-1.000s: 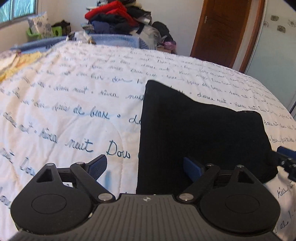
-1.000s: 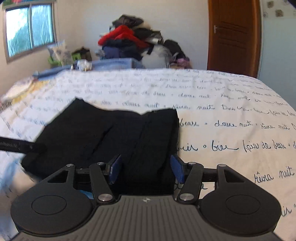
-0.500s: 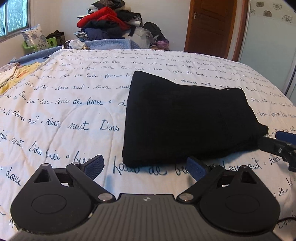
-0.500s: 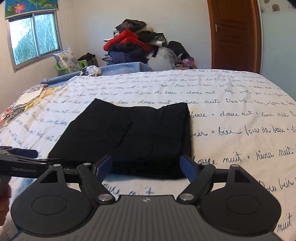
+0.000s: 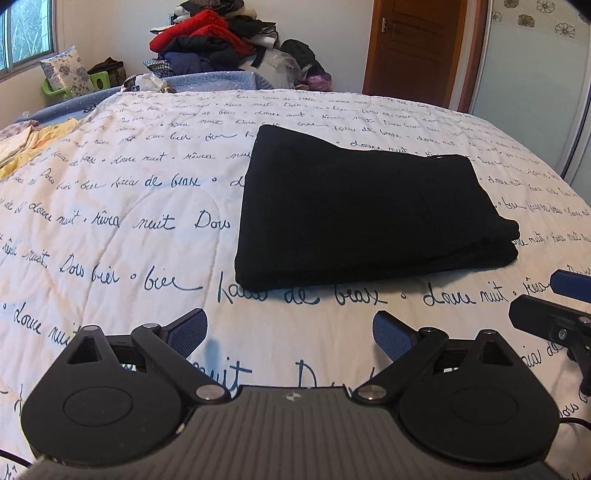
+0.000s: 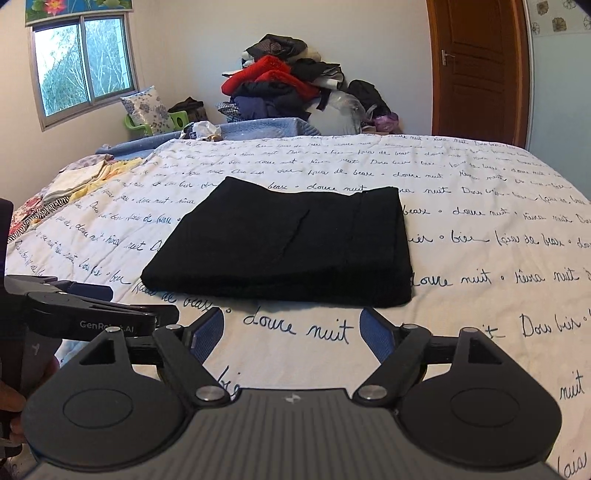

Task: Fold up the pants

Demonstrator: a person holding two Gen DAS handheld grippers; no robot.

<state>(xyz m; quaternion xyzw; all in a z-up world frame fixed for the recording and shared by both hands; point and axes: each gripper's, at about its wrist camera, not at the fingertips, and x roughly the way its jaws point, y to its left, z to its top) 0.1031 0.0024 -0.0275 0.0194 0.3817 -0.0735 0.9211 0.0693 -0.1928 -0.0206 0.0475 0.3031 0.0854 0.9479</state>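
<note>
Pants (image 5: 362, 218) folded on quilt (image 5: 129, 206); both grippers (image 5: 290, 328) (image 6: 291, 332) spread, empty; clothes pile (image 6: 284, 88) behind.

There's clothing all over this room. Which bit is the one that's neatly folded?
The black pants, lying flat as a tidy rectangle on the white quilt. The clothes heap by the far wall is just a jumbled pile.

Hand (image 6: 9, 402) cut off at edge.

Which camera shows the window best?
The right wrist view: the window appears whole, both panes with trees outside. The left wrist view catches only a sliver at its left edge.
</note>
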